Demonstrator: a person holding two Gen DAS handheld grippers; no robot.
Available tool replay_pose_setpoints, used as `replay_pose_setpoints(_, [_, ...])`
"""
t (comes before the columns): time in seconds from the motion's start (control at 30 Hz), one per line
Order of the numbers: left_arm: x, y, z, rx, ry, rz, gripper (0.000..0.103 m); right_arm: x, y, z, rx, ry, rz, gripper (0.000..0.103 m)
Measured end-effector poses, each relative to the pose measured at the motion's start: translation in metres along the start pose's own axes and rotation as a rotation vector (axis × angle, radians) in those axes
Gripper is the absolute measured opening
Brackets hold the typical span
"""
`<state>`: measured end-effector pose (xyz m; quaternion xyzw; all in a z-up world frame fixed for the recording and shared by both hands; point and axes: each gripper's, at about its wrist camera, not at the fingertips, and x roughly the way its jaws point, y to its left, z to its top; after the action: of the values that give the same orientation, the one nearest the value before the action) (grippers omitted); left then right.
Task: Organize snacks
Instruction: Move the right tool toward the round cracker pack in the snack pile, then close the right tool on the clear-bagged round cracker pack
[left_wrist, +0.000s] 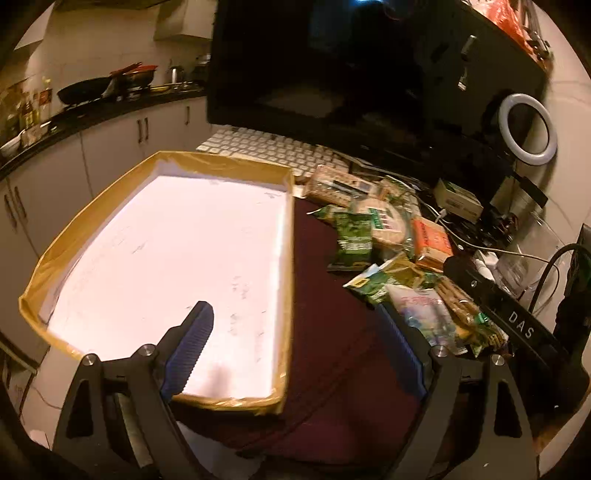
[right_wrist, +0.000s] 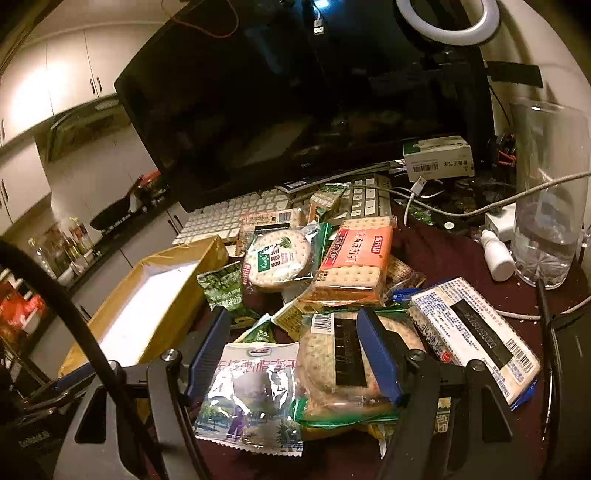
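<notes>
1. A dim kitchen with white cabinets surrounds a tabletop draped in dark maroon cloth, where a black monitor stands behind a white keyboard.
2. A shallow white tray edged in tan tape lies empty on the left of the cloth.
3. The left tool hangs spread wide, its blue fingers holding nothing, one over the tray's near corner.
4. The snack pile sits right of the tray: an orange cracker packet, a round biscuit pack and a green pouch on its far side.
5. The right tool is spread above a silvery pouch and a clear-wrapped round biscuit pack, touching neither clearly.
6. A white barcoded cracker packet lies just to its right, near a clear glass.
</notes>
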<state>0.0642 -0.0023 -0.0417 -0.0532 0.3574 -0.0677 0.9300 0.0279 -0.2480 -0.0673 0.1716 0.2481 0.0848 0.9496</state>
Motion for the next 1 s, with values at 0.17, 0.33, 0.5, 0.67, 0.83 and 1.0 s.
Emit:
replay_pose_setpoints(0.17, [0.008,-0.016,0.016,0.027,0.013,-0.025,0.089,-0.007,-0.002,-0.001,0.033,0.008,-0.004,0.071])
replay_pose_setpoints(0.33, [0.019,-0.030,0.032,0.058,0.013,-0.060,0.089,-0.004,-0.004,-0.002,0.044,0.035,0.017,0.071])
replay_pose_setpoints(0.5, [0.041,-0.049,0.041,0.135,0.034,-0.143,0.089,0.003,-0.020,-0.001,0.135,0.063,-0.023,0.071])
replay_pose_setpoints(0.67, [0.068,-0.040,0.040,0.107,0.119,-0.147,0.089,0.002,-0.035,-0.002,0.210,0.061,-0.030,0.071])
replay_pose_setpoints(0.83, [0.076,-0.039,0.037,0.141,0.123,-0.128,0.089,0.005,-0.029,-0.002,0.176,0.075,-0.061,0.071])
replay_pose_setpoints(1.0, [0.077,-0.037,0.032,0.208,0.111,-0.013,0.089,0.009,-0.023,-0.001,0.137,0.067,-0.055,0.071])
